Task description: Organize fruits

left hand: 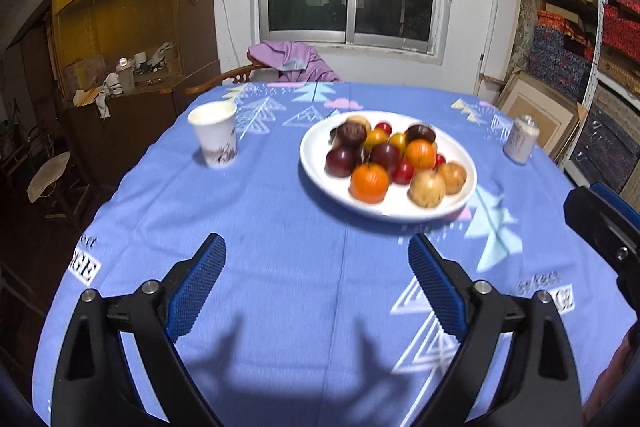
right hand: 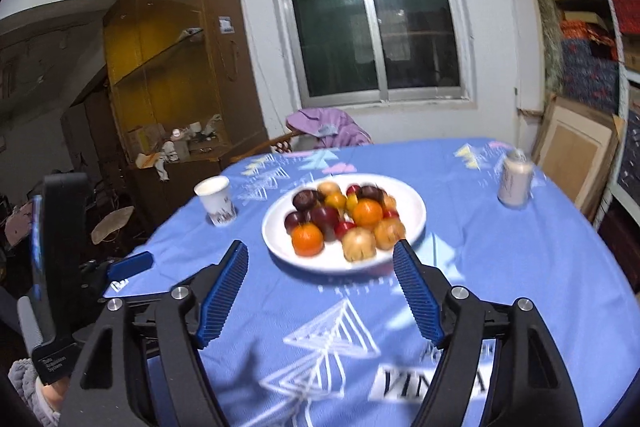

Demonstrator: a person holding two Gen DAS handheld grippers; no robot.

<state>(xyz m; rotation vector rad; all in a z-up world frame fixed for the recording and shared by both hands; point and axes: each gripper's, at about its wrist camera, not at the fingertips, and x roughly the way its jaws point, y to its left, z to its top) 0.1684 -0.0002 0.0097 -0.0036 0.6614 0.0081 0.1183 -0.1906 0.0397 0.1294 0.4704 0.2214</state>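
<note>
A white plate (left hand: 316, 163) sits on the blue tablecloth, heaped with fruit: two oranges (left hand: 370, 182), dark purple plums (left hand: 341, 161), pale brownish apples (left hand: 427, 189) and small red and yellow ones. My left gripper (left hand: 316, 241) hovers open over bare cloth short of the plate, with nothing between its blue pads. In the right wrist view the same plate (right hand: 276, 227) lies just ahead of my right gripper (right hand: 320, 247), which is also open and empty, its tips framing the plate's near rim. The left gripper's blue finger (right hand: 130, 264) shows at the left edge there.
A paper cup (left hand: 214, 139) stands left of the plate and a pale can (left hand: 520, 139) to its right. Behind the round table (left hand: 280, 307) is a chair draped with a purple garment (left hand: 296, 61). A brown cabinet (left hand: 120, 27) fills the left, stacked shelves (left hand: 580, 27) the right.
</note>
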